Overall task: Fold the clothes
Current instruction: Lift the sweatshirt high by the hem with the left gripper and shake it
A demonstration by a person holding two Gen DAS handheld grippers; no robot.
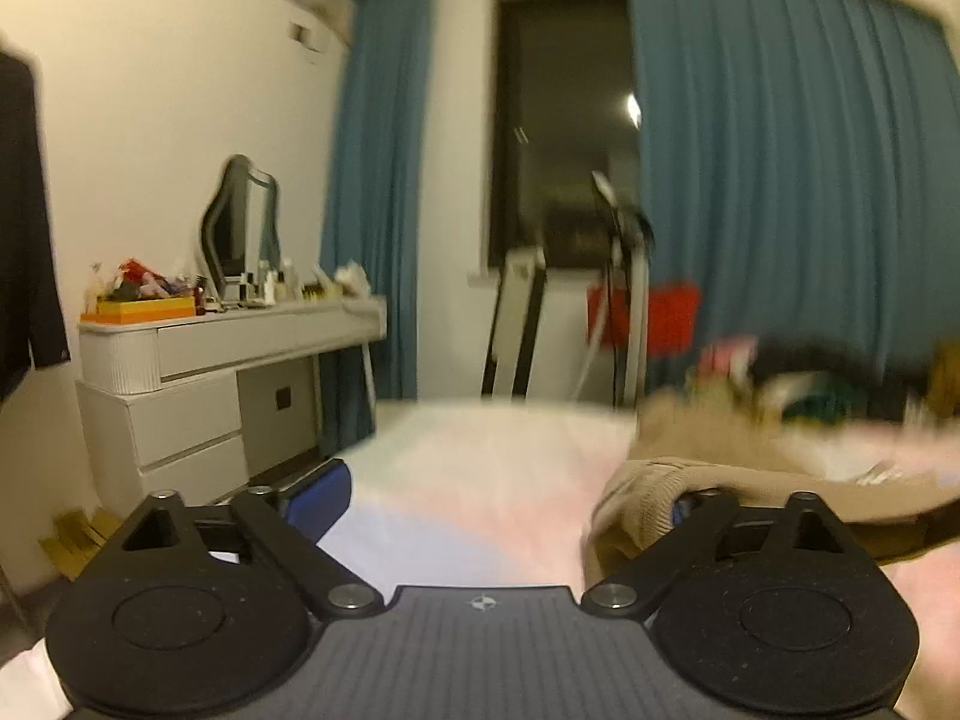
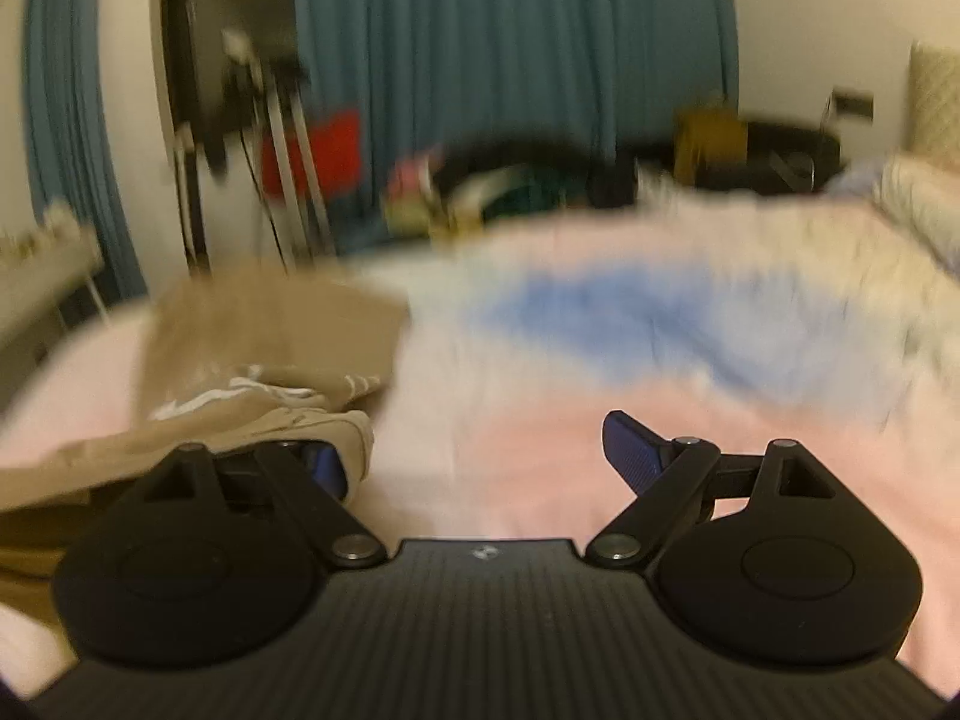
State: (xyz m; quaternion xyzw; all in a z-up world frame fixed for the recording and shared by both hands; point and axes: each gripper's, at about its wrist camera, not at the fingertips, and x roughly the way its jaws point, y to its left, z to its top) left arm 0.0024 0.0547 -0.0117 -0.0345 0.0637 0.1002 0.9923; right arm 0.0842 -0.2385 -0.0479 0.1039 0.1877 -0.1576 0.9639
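A tan garment with white print lies on the pink and blue bed cover (image 2: pixel 540 450). In the left wrist view its ribbed hem (image 1: pixel 648 498) drapes over my right finger, whose pad is mostly hidden. My left gripper (image 1: pixel 504 498) is open, jaws wide, with the blue left pad (image 1: pixel 318 498) bare. In the right wrist view the garment (image 2: pixel 270 360) lies at the left and its edge covers my left finger. My right gripper (image 2: pixel 486 456) is open, jaws wide, with the right blue pad (image 2: pixel 630 450) bare over the cover. Both views are motion-blurred.
A white dresser (image 1: pixel 198 384) with a mirror and clutter stands left of the bed. Blue curtains (image 1: pixel 780 180) and a dark window are behind. A stand and a red box (image 1: pixel 654 318) sit by the bed's far edge, with a pile of items (image 2: pixel 510 192) beside them.
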